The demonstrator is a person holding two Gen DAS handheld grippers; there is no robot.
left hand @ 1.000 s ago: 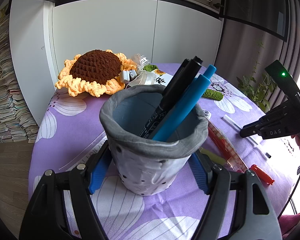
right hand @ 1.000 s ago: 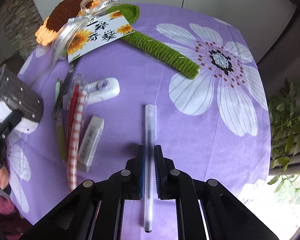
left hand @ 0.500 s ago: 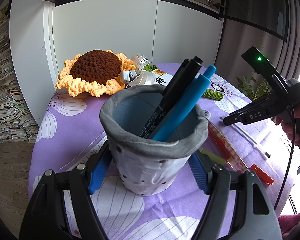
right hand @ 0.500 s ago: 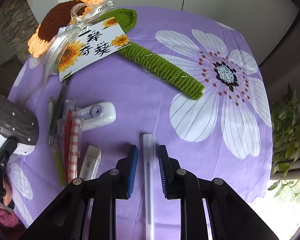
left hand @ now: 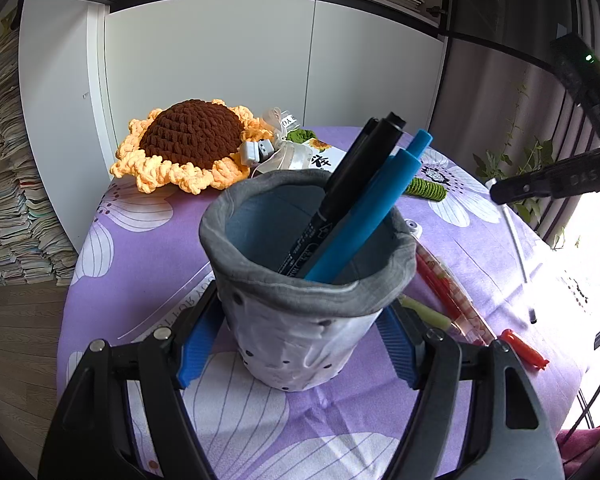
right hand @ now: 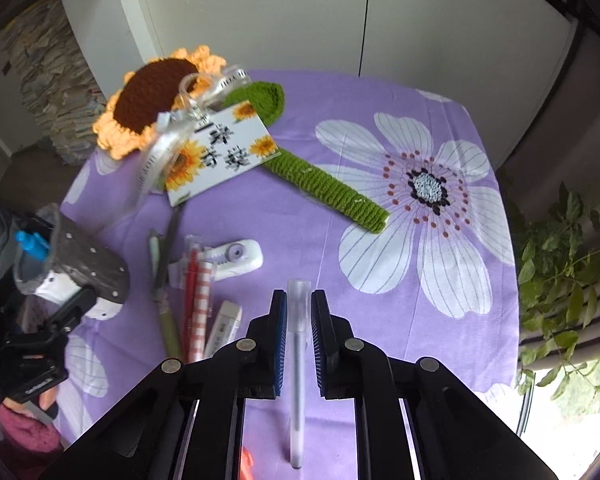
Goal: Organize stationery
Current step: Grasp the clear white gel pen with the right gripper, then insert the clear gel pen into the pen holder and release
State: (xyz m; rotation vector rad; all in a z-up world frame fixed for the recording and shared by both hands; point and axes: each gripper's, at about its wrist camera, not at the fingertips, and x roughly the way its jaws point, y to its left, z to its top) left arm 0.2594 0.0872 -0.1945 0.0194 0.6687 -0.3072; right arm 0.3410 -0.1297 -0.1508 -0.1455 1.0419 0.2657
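Step in hand: pick-up of the clear pen (right hand: 298,380), one loose item in the tidying.
Right gripper (right hand: 298,308): fingers closing on the clear pen's barrel just below its cap; the pen runs between them, and the left wrist view shows it slanting down from them, so it is judged gripped.
Left gripper (left hand: 296,344): fingers clamped on the sides of the grey pen pot (left hand: 308,292), steadying it upright on the bench (right hand: 300,216).
Pen pot contents: a black marker (left hand: 352,184) and blue pens (left hand: 364,220), leaning right.
Still loose: correction tape (right hand: 240,258), eraser (right hand: 224,326), red pens (right hand: 194,292), all between the pen pot and the clear pen.
Next move calls for: carrying the clear pen over the rim, tipping it steep, and releasing into the free left side.
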